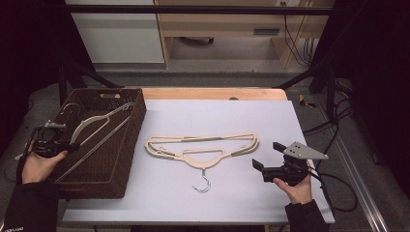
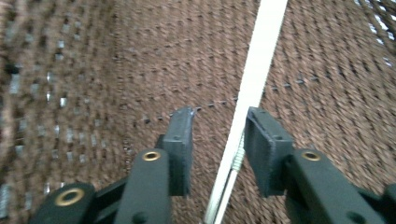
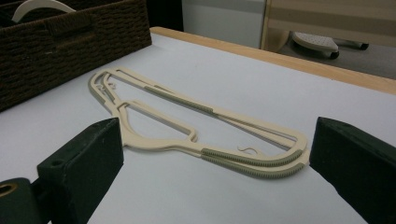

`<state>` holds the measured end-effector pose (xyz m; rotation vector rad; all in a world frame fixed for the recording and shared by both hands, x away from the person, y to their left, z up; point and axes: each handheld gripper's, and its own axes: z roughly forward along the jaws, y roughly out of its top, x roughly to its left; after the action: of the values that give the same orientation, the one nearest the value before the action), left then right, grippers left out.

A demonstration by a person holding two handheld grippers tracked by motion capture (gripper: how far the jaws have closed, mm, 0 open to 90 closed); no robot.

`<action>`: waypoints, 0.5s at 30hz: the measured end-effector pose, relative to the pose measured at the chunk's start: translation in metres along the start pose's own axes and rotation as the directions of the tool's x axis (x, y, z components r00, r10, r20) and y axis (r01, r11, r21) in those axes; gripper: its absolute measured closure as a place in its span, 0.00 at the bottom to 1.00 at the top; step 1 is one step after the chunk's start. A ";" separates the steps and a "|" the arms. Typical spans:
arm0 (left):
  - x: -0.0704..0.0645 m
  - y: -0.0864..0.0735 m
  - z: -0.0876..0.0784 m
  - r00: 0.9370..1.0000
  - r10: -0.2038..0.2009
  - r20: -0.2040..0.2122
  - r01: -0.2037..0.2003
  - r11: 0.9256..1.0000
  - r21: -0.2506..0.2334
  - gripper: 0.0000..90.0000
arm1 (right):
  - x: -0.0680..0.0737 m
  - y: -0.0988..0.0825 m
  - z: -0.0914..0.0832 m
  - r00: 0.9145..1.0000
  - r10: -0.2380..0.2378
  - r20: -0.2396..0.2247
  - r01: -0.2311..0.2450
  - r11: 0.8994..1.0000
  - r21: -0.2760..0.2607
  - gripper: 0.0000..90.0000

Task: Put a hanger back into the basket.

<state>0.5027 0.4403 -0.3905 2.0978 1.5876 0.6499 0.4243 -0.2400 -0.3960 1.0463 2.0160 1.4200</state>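
A cream hanger (image 1: 96, 123) lies tilted inside the brown woven basket (image 1: 138, 126) at the table's left. My left gripper (image 1: 72, 146) reaches into the basket from its left side. In the left gripper view it (image 2: 219, 121) is open, and the hanger's pale bar (image 2: 254, 79) runs between its jaws, close to the right one. Another cream hanger (image 1: 202, 163) with grey ribbed shoulders lies flat mid-table, metal hook (image 1: 203, 186) toward me; its doubled outline looks like two stacked. My right gripper (image 1: 267, 154) stands open just right of it, jaws wide and facing the hanger (image 3: 159, 143).
The white table top (image 1: 232, 116) has a wooden strip (image 1: 212, 93) along its far edge. The basket (image 3: 70, 46) takes up the left side. Cables (image 1: 338, 145) trail off the right edge, and a black frame bar (image 1: 203, 8) crosses overhead at the back.
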 end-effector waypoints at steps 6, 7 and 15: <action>0.005 -0.001 -0.006 1.000 -0.022 -0.015 0.022 0.999 -0.036 0.64 | 0.000 0.000 0.000 1.000 0.003 -0.002 -0.003 1.000 0.000 0.03; 0.005 -0.001 -0.005 1.000 -0.022 -0.016 0.022 0.999 -0.031 0.66 | 0.000 0.000 0.000 1.000 0.001 -0.004 -0.001 1.000 0.000 0.03; 0.007 -0.001 0.000 0.995 -0.059 -0.074 0.059 0.998 -0.007 0.77 | 0.000 0.000 0.000 1.000 -0.002 -0.003 0.002 1.000 0.000 0.03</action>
<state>0.5040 0.4471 -0.3904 2.0372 1.6799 0.7184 0.4245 -0.2396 -0.3963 1.0419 2.0187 1.4219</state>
